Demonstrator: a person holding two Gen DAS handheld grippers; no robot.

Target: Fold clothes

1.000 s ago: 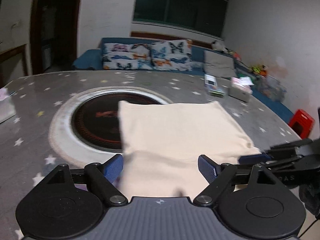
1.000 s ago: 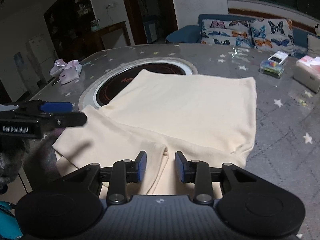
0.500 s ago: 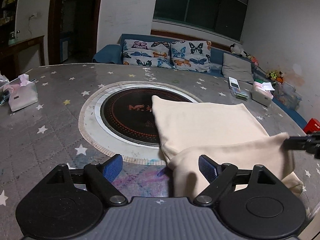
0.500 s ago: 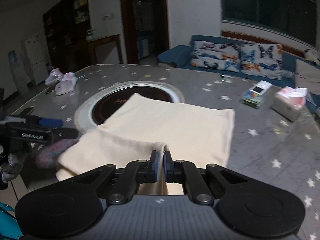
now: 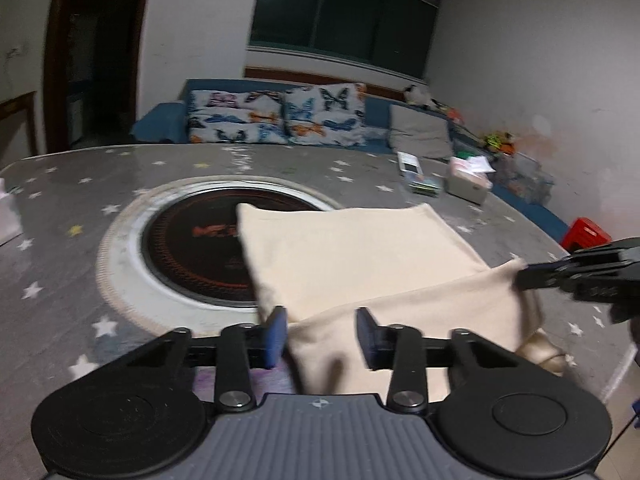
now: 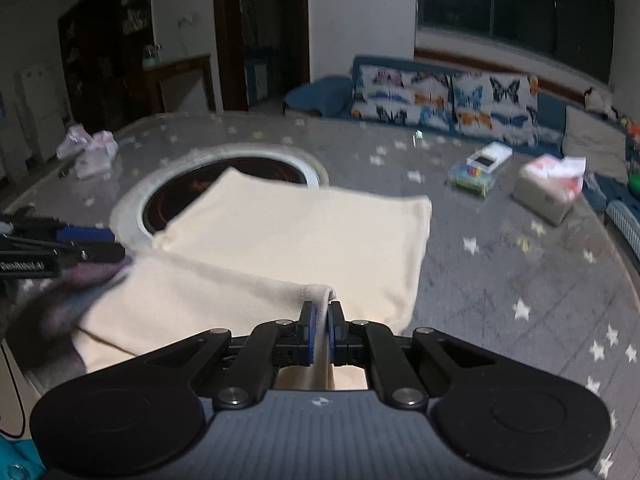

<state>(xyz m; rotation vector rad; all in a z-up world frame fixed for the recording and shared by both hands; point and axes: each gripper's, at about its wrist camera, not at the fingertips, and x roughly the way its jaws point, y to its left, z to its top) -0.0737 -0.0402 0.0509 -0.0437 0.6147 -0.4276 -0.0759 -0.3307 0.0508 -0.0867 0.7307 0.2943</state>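
A cream garment (image 5: 360, 256) lies partly folded on the grey star-patterned table (image 5: 60, 272), its far half over the round black hob. It also shows in the right wrist view (image 6: 304, 232). My right gripper (image 6: 320, 320) is shut on the raised near edge of the garment; it shows from the side in the left wrist view (image 5: 524, 274). My left gripper (image 5: 322, 334) is open, its jaws around the near left corner of the cloth. It shows at the left in the right wrist view (image 6: 120, 248).
A round black hob (image 5: 200, 240) with a white rim sits mid-table. A tissue box (image 6: 548, 188) and a small box of coloured items (image 6: 476, 172) stand at the far right. A pink-white bag (image 6: 88, 152) lies far left. A sofa stands behind.
My right gripper shut on the cloth's near edge and lifted it. My left gripper narrowed its jaws and moved onto the near left corner of the cloth.
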